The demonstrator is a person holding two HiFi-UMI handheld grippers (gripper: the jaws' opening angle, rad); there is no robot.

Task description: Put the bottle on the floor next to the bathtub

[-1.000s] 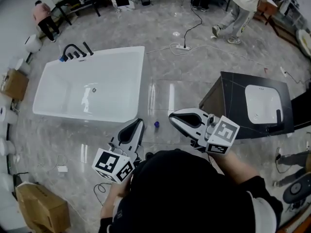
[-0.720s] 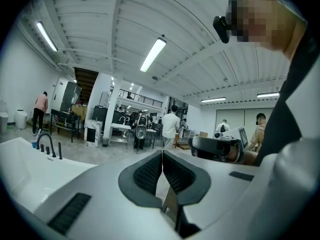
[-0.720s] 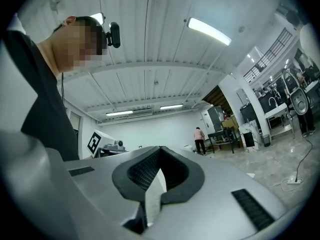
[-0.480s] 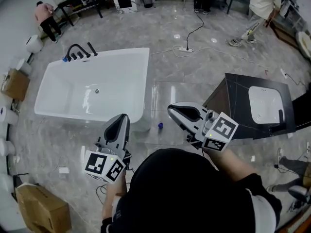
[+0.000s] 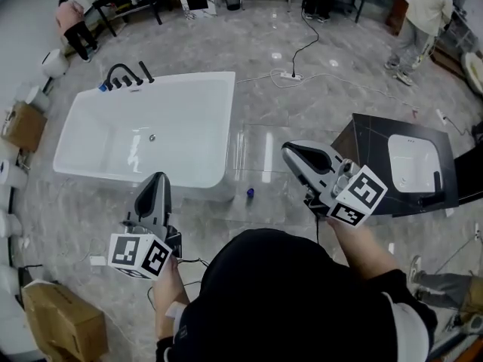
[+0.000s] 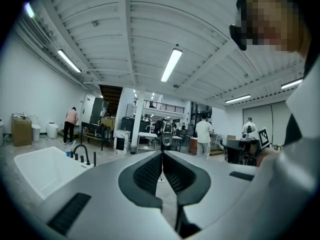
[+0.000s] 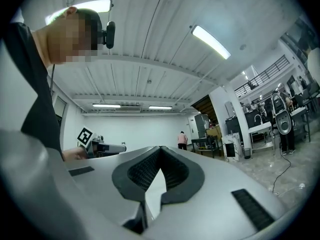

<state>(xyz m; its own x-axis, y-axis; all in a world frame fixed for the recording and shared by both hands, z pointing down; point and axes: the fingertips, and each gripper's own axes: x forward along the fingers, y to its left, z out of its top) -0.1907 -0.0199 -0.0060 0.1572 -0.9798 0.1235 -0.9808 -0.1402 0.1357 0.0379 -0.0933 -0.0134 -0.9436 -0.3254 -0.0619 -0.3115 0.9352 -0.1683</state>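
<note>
1. The bottle (image 5: 250, 193) stands on the floor (image 5: 302, 104), just beside the near right corner of the bathtub (image 5: 181, 127) and apart from its wall.
2. From above it shows only as a small blue dot. That suggests it is upright, with its long axis pointing up at the camera; its body cannot be made out.
3. The bottle lies ahead of the person and well below both claws, in the gap between them as the head view shows it.
4. The right claw (image 5: 289, 151) hangs nearer the bottle, up and to its right, with its jaws together on nothing.
5. The left claw (image 5: 158, 181) hovers farther off, over the tub's near wall, its jaws likewise pressed together and empty.
6. Both gripper views look out at the hall and ceiling, not down, so neither claw is aimed at the bottle.
7. A black worktop (image 5: 370, 138) with a white basin stands off to the right, well apart from the bottle.
8. Judged from how things lie, the bottle is already in its place. Any further reach would have to go forward and steeply down, most easily from the right.
</note>
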